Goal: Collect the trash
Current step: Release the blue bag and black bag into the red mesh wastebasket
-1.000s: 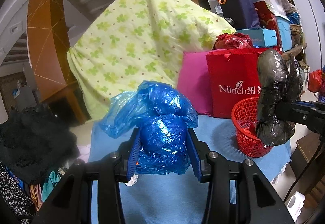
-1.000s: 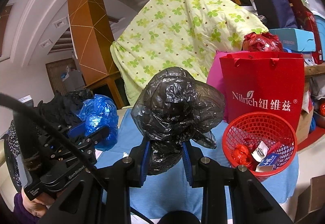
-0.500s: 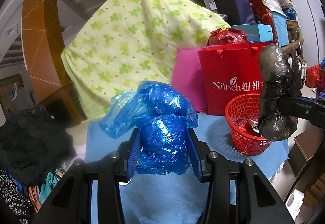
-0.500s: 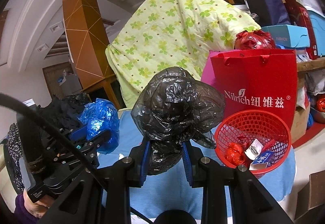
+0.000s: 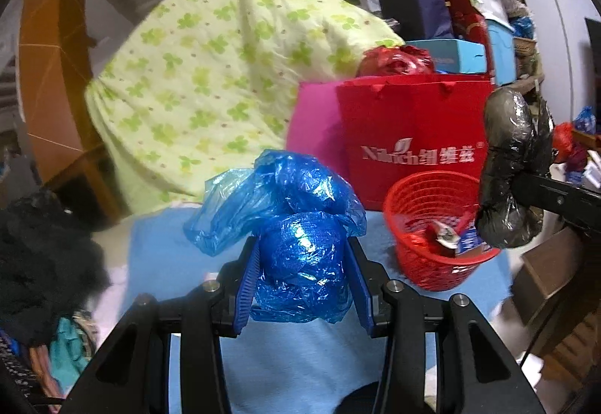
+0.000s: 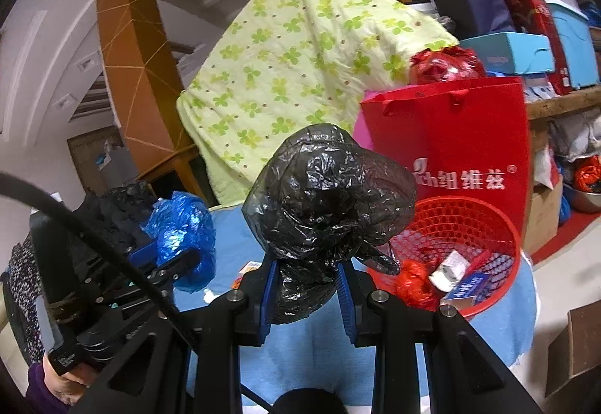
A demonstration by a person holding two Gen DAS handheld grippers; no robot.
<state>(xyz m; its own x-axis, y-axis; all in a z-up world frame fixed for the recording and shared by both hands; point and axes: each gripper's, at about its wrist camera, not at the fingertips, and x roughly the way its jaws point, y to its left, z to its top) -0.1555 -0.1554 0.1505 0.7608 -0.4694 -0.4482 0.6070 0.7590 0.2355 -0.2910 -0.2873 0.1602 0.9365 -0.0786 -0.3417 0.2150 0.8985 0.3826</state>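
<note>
Two black gripper frames, left gripper (image 5: pixel 304 286) and right gripper (image 6: pixel 306 295), blue ribbed pads, silver pivot screws, black cable at nine o'clock, purple sleeve (image 6: pixel 39 389).

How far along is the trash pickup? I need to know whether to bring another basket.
Some is done: the red basket already holds a red wad, a small carton and a blue-and-white packet. In hand: the left gripper is clamped on a blue bag, the right gripper on a black bag, neither yet in the basket. Left: dropping both in, and small scraps on the blue cloth.
</note>
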